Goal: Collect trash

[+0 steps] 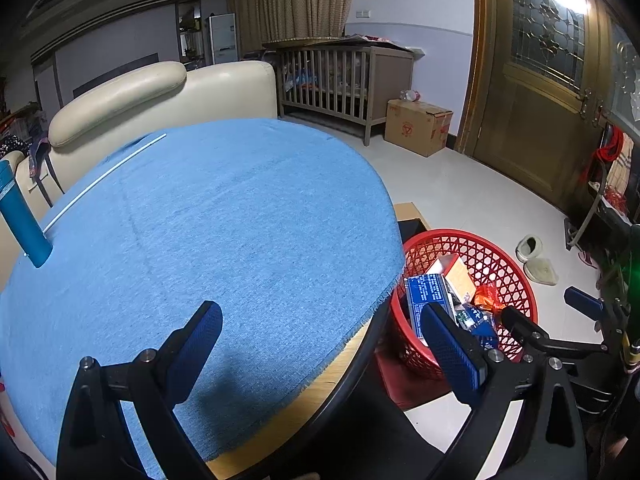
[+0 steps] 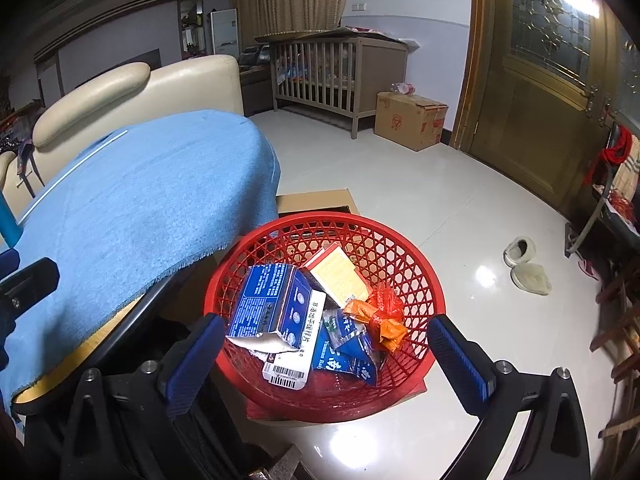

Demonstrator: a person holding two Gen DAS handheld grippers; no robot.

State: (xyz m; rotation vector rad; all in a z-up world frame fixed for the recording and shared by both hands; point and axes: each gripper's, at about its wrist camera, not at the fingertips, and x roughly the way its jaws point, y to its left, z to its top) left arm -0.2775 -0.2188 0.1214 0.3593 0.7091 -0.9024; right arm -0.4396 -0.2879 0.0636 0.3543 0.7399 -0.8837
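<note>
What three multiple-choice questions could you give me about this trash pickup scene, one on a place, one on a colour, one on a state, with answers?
1. Where is the trash basket?
A. on the table
B. on the floor beside the table
C. on the sofa

2. What colour is the tablecloth?
A. blue
B. green
C. white

3. How is the right gripper?
A. shut on a box
B. open and empty
C. shut on nothing

Answers: 1 B, it sits below the table edge, on flattened cardboard. 2 A, blue cloth covers the tabletop. 3 B, its fingers stand wide apart above the basket, holding nothing.

A home living room — cream sofa (image 1: 160,96), wooden crib (image 1: 344,76), curtains (image 1: 296,0), slippers (image 1: 536,260) on tiled floor.
</note>
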